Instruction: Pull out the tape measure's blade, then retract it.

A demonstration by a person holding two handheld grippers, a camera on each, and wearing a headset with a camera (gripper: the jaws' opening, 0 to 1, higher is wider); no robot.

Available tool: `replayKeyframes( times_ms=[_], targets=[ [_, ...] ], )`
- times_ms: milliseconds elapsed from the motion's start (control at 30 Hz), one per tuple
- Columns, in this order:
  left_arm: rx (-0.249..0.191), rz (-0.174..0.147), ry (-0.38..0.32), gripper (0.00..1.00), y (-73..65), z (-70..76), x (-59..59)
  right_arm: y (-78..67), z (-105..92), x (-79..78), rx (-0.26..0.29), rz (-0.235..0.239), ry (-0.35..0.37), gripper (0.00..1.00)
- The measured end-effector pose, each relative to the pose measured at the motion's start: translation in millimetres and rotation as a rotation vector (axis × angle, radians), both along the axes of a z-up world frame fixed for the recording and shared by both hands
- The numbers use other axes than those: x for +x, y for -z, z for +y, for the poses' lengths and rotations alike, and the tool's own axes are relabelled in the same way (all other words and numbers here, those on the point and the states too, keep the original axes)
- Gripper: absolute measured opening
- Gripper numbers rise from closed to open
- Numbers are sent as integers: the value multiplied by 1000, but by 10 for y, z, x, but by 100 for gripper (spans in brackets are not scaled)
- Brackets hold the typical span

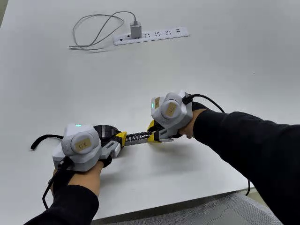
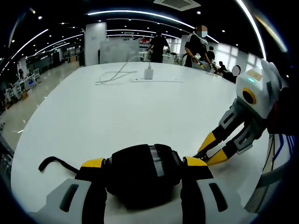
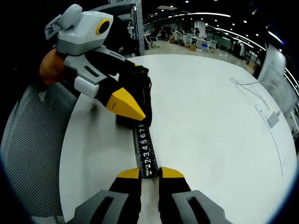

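The black tape measure case (image 1: 105,133) lies on the white table, and my left gripper (image 1: 115,138) is shut around it; in the left gripper view the case (image 2: 142,173) sits between the yellow-tipped jaws of that gripper (image 2: 145,163). A short stretch of blade (image 1: 138,137) runs right to my right gripper (image 1: 151,134), which is shut on the blade's end. In the right gripper view the numbered blade (image 3: 143,147) leads from my right gripper (image 3: 149,173) up to the case (image 3: 138,95), with the left gripper (image 3: 122,103) above it.
A white power strip (image 1: 152,35) with a plugged charger (image 1: 136,30) and a looped grey cable (image 1: 93,29) lies far back. The case's black strap (image 1: 42,139) trails left. The table's front edge (image 1: 187,199) is close, with a mesh chair (image 1: 211,213) below it.
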State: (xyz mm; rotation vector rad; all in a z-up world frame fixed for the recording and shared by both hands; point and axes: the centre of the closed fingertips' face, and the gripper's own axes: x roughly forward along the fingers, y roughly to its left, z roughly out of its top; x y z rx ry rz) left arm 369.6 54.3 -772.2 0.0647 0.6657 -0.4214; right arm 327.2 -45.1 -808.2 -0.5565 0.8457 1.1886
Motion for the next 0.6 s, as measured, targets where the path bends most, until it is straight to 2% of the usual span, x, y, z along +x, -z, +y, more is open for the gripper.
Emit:
replayKeyframes(
  times_ms=[600],
  targets=[
    [-1, -2, -10, 60, -4, 10, 8, -2, 104, 22, 16, 7, -16, 10]
  ],
)
